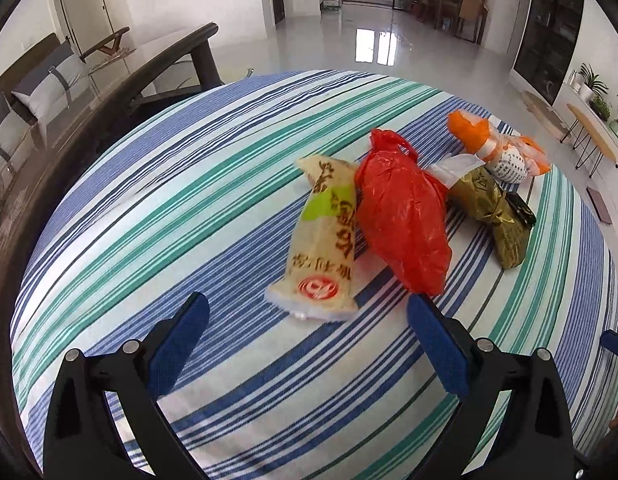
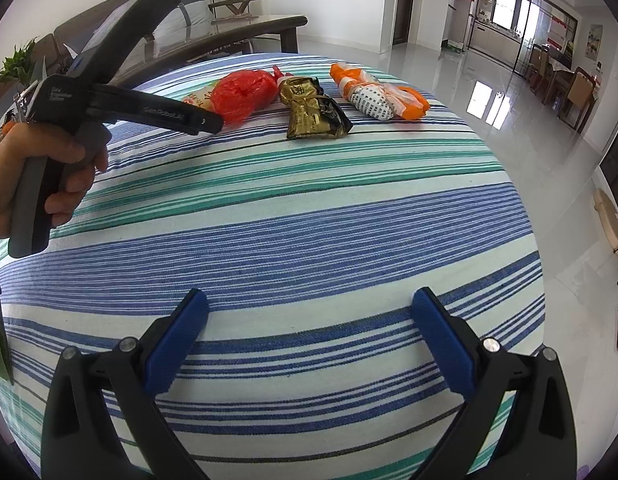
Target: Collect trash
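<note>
cream wrapper (image 1: 323, 240): long, flat, red logo, leftmost, touching the bag
red plastic bag (image 1: 403, 216): scrunched up, next in line
gold-green packet (image 1: 495, 208): crumpled, just right of it
orange-white wrapper (image 1: 497, 148): bunched, far right end

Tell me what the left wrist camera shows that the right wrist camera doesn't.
Only the left wrist view shows the cream wrapper full length, lying just ahead of the open left gripper. Only the right wrist view shows the person's hand squeezing the left gripper's handle, and the open right gripper over bare striped tablecloth. Both show the red plastic bag, the gold wrapper and the orange-and-white bag.
</note>
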`<state>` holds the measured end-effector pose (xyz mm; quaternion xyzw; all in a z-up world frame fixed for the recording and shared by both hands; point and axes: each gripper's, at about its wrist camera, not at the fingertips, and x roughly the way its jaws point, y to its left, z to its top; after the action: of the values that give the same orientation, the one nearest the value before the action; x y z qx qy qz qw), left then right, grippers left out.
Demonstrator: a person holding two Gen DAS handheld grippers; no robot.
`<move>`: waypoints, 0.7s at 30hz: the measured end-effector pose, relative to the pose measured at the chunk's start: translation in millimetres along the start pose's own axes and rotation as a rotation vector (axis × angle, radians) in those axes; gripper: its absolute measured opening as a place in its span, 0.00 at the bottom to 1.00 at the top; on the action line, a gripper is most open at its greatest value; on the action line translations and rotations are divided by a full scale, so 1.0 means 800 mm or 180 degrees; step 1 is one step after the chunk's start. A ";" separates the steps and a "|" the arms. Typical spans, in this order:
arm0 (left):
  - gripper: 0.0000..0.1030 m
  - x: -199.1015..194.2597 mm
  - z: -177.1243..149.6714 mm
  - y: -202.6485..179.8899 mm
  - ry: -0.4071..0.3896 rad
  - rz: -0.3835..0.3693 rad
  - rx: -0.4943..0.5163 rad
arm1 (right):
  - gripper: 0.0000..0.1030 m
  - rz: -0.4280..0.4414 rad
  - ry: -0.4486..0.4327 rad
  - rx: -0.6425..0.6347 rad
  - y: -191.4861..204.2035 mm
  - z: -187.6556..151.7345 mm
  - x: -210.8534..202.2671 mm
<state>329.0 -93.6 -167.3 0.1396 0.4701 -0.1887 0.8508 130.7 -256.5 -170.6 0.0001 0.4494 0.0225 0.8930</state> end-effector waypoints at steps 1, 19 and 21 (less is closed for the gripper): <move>0.93 0.002 0.003 -0.003 -0.0038 -0.0002 0.0034 | 0.95 0.0000 0.0000 0.0000 0.000 0.000 0.000; 0.29 -0.121 -0.152 0.043 -0.0120 -0.0266 -0.0445 | 0.95 -0.0002 0.0000 -0.0001 0.000 0.000 0.000; 0.36 -0.129 -0.169 0.038 -0.0150 -0.0203 -0.0434 | 0.95 0.0000 0.0000 0.0000 0.000 0.000 0.000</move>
<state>191.2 9.4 -147.5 0.0618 0.4659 -0.1864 0.8628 130.7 -256.5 -170.6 0.0001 0.4494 0.0225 0.8930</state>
